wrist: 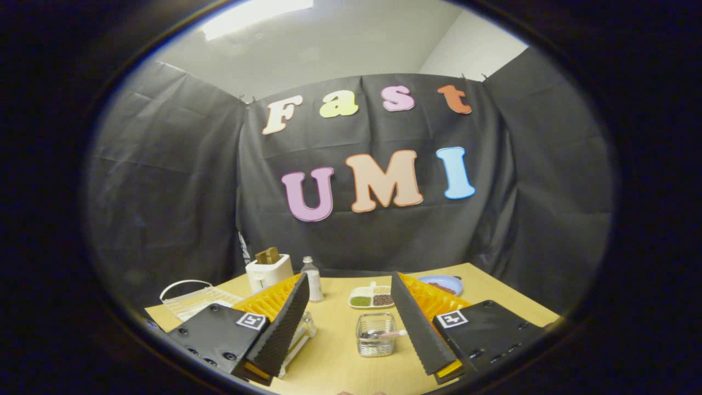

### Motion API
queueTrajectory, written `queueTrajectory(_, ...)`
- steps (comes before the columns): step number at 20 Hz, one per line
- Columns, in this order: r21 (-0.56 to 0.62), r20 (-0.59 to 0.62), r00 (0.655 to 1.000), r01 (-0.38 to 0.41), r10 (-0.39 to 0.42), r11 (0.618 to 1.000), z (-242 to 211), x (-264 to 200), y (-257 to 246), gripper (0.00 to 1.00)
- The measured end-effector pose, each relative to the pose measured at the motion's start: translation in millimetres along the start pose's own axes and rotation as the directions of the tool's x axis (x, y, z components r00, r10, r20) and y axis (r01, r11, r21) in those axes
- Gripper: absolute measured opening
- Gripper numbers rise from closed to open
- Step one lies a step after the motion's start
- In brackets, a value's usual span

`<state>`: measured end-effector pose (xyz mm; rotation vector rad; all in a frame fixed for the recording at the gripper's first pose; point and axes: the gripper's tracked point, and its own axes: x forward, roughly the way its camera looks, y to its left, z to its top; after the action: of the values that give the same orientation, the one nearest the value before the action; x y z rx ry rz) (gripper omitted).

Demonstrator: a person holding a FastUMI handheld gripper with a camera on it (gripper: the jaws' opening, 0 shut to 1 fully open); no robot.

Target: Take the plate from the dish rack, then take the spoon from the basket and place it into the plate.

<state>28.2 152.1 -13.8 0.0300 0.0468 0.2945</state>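
Observation:
My gripper (349, 282) is open and held above the wooden table (334, 356), with nothing between its fingers. Below the gap stands a small mesh basket (376, 343) on the table. A spoon (386, 333) lies in it, its handle sticking out toward the right finger. A pale rack frame (303, 332) shows under the left finger, mostly hidden by it; I cannot tell what it holds. Beyond the right finger lies a blue plate (445, 285) with something reddish on it.
At the table's far side stand a white toaster (267, 272) with toast, a small bottle (313, 281) and a divided dish (372, 299) of beans. A white wire basket (192, 299) sits far left. Black cloth walls close the booth.

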Motion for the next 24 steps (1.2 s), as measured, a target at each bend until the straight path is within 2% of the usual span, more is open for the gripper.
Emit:
queueTrajectory(3, -0.019, -0.027, 0.998, -0.050, 0.050, 0.999, 5.2, 18.5, 32.4, 0.96)
queueTrajectory(7, -0.034, -0.128, 0.988, -0.093, 0.088, 0.995, 0.3, 48.5, 72.1, 0.96)
queueTrajectory(13, -0.022, -0.341, 0.929, -0.164, 0.147, 0.986, -34.2, 82.1, 127.1, 0.96)
queueTrajectory(15, -0.031, -0.416, 0.899, -0.164, 0.137, 0.986, -51.9, 88.5, 133.5, 0.96)
queueTrajectory(18, -0.075, -0.527, 0.846, -0.140, 0.080, 0.987, -81.6, 90.5, 130.6, 0.96)
queueTrajectory(21, -0.064, -0.664, 0.747, -0.105, 0.036, 0.992, -115.7, 79.2, 129.8, 0.96)
queueTrajectory(24, -0.062, -0.739, 0.674, -0.053, -0.011, 0.997, -131.1, 76.7, 126.4, 0.97)
